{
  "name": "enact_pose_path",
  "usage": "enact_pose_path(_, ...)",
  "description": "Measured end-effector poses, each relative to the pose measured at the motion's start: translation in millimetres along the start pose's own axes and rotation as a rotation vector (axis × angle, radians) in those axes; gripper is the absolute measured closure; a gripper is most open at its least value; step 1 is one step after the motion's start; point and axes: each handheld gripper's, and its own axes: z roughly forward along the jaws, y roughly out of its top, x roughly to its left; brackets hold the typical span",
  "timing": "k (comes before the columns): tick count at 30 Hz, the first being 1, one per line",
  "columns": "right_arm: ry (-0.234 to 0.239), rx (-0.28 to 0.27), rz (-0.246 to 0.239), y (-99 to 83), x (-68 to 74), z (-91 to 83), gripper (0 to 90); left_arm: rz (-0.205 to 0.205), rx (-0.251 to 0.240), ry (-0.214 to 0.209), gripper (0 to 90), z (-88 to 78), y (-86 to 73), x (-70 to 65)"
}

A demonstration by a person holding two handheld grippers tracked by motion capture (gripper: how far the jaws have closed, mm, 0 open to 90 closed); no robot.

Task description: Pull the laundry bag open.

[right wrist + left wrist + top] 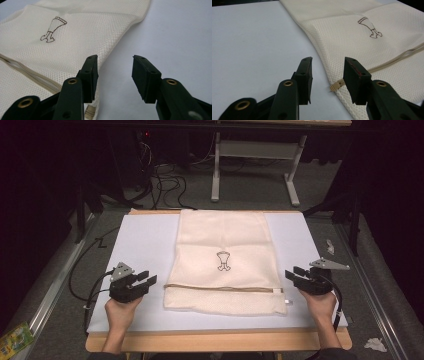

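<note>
Wooden table edge (220,342), dark room.

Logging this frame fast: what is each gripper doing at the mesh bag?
Left gripper: open, holding nothing, jaws at the mesh bag edge.
Right gripper: open, holding nothing, beside the bag's other edge.

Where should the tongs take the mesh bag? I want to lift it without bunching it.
Probably the two side edges by the zipper, each tongs coming in level from its own side. The mesh bag lies flat on the white mat, so only its thin edges offer a pinch.
</note>
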Motion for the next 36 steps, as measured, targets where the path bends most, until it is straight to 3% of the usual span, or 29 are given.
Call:
enact_pose_path(5, -0.002, -0.007, 0.02, -2.2, -5.3, -4.6, 56.7, -0.012, -0.005, 0.013, 58.6, -3.4, -2.1, 7.2)
enact_pose_path(11, -0.014, 0.006, 0.029, -7.4, -12.2, -4.9, 56.7, -0.065, -0.005, 0.032, 58.1, -4.6, -12.3, 20.5)
enact_pose_path(21, -0.038, 0.002, 0.055, -11.0, -24.9, -8.2, 56.7, -0.089, -0.038, 0.06, 57.5, -9.0, -14.7, 29.0)
enact_pose_path(36, -0.067, -0.015, 0.098, -14.9, -39.2, -10.8, 56.9, -0.117, -0.008, 0.1, 56.9, 2.0, -16.0, 44.6)
